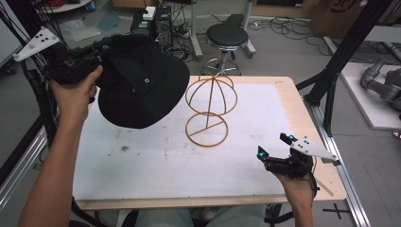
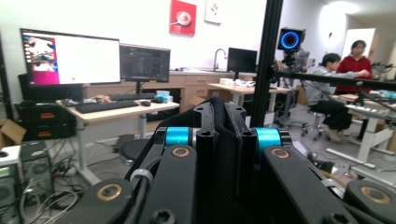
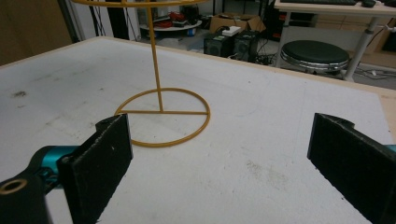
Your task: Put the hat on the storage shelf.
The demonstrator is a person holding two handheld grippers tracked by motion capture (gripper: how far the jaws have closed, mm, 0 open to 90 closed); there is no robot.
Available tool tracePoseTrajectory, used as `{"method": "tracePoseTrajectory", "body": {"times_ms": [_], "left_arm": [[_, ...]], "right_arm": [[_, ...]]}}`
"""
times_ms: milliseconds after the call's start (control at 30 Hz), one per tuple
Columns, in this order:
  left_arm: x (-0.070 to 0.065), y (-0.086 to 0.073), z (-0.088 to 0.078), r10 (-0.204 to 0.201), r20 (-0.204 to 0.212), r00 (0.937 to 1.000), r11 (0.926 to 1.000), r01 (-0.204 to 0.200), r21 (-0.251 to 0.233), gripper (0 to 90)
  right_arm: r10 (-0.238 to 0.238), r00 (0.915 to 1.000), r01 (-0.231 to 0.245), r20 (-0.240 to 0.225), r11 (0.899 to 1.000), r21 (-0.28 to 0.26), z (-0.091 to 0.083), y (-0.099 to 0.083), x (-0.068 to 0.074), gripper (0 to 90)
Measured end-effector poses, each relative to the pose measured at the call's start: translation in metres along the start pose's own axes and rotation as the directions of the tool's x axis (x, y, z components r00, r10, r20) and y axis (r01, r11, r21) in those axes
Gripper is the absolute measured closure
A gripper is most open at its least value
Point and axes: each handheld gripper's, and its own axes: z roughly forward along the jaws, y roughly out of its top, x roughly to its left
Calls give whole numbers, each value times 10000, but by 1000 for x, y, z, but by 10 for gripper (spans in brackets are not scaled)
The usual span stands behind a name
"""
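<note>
A black cap (image 1: 142,82) hangs in the air over the table's far left corner, with my left gripper (image 1: 105,48) shut on its edge. In the left gripper view the jaws (image 2: 223,107) stand pressed together with a strip of the cap's black fabric (image 2: 229,154) between them. A yellow wire hat stand (image 1: 210,111) is upright at the middle of the white table top (image 1: 142,165), to the right of the cap. My right gripper (image 1: 273,144) rests near the front right corner, open and holding nothing. The right gripper view looks between its pads (image 3: 105,158) at the stand's ring base (image 3: 163,119).
A round black stool (image 1: 227,35) and computer towers (image 1: 153,21) stand on the floor beyond the table's far edge. A black frame post (image 1: 340,61) rises at the table's right. Two people sit at desks (image 2: 341,79) far across the room.
</note>
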Motion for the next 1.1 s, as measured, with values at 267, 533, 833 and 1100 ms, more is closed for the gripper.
{"method": "tracePoseTrajectory", "body": {"times_ms": [267, 533, 833, 1100], "left_arm": [[-13, -2, 23, -95, 376, 9992, 9999, 91, 97, 831], [-25, -9, 49, -440, 884, 9951, 9990, 429, 146, 831], [-37, -19, 74, -690, 1183, 9906, 9974, 661, 280, 831], [-50, -29, 92, -695, 1427, 9873, 9968, 633, 478, 831]], "right_arm": [[31, 10000, -31, 8, 10000, 12, -1, 0, 0, 63], [12, 10000, -12, -3, 10000, -33, -2, 1, -1, 63], [65, 10000, -65, -3, 10000, -15, -3, 0, -1, 63], [41, 10000, -41, -20, 10000, -17, -3, 0, 0, 63]]}}
